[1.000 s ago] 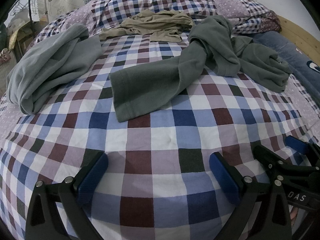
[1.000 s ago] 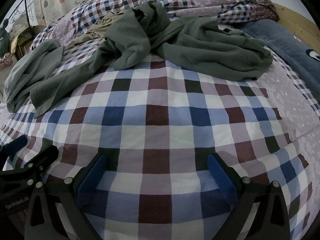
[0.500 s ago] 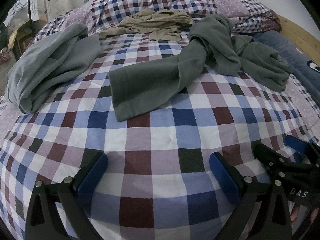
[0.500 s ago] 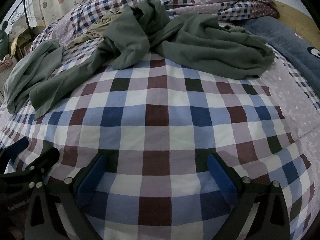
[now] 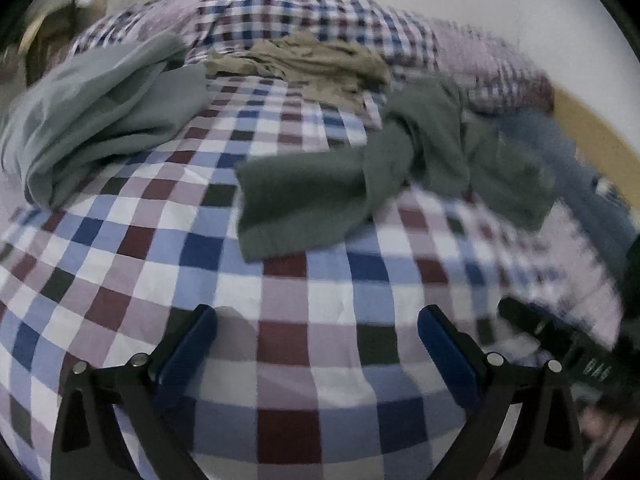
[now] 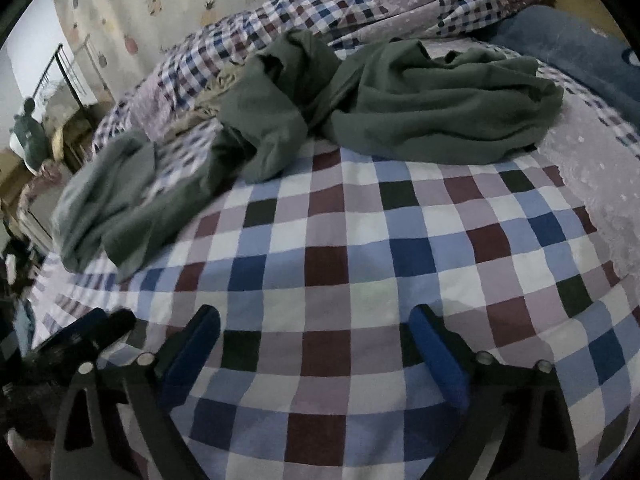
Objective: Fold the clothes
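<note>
Left gripper point(image 5: 318, 330): fingers spread wide, nothing between them, above the checked bedspread point(image 5: 288, 296). Right gripper point(image 6: 316, 330): likewise spread and empty over the same cover. Dark green garment point(image 6: 420, 108) lies crumpled at 12 to 1 o'clock of the right gripper, one sleeve trailing toward 10 o'clock. Pale grey garment point(image 5: 100, 120) is bunched at 10 o'clock of the left gripper. Beige garment point(image 5: 304, 60) sits at 12 o'clock, near the pillows. Left view is motion-blurred at its right side.
</note>
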Demonstrator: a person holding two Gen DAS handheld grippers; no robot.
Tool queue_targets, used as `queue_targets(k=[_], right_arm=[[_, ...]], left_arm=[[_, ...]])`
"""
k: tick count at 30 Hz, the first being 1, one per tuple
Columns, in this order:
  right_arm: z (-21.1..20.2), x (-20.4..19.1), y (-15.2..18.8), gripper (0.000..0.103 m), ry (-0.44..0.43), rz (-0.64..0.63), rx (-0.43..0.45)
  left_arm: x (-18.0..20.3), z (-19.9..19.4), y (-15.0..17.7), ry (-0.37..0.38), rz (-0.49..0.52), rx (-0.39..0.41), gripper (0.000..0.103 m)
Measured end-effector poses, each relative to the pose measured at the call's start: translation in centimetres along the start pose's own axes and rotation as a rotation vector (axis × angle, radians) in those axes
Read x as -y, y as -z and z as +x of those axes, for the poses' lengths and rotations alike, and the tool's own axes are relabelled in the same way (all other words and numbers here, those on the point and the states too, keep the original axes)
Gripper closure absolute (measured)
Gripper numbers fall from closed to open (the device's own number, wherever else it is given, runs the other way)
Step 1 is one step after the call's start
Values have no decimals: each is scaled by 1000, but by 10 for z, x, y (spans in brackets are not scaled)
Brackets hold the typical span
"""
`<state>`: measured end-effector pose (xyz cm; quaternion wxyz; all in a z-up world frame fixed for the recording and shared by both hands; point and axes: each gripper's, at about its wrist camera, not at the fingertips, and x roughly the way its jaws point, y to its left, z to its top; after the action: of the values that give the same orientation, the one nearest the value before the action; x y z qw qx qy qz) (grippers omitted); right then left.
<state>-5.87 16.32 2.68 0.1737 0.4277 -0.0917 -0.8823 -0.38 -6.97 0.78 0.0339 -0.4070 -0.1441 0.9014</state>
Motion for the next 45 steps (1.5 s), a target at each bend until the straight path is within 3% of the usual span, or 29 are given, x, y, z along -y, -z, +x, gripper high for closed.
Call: queue_targets(k=[4, 12, 14, 18, 20, 24, 28, 36, 41, 45], right_arm=[[-4, -2, 2, 17, -18, -4, 1], [3, -5, -4, 18, -28, -7, -3], [3, -6, -4, 18, -32, -9, -2], [3, -8, -3, 18, -37, -16, -1], [2, -9, -3, 18, -37, -22, -1], [3, -10, -2, 18, -40, -24, -5], [6, -12, -3, 18, -31, -34, -11], [6, -9, -5, 18, -48, -22, -8], [2, 0, -10, 18, -69, 16, 8], [-4, 11, -17, 18, -75, 64, 33]], left_arm=[[-29, 1, -12, 46, -119, 35, 3], [-38, 6, -19, 163, -174, 42, 5], [-36, 11, -23, 148, -189, 45, 20], [-32, 27, -37, 154, -198, 30, 32], [-36, 32, -42, 132, -216, 30, 50], [-42, 36, -43, 133, -248, 28, 63], [-47, 38, -44, 143, -276, 30, 86], [-54, 3, -48, 200, -359, 138, 91], [-81, -35, -50, 224, -464, 243, 93], [-117, -76, -48, 195, -562, 350, 94]])
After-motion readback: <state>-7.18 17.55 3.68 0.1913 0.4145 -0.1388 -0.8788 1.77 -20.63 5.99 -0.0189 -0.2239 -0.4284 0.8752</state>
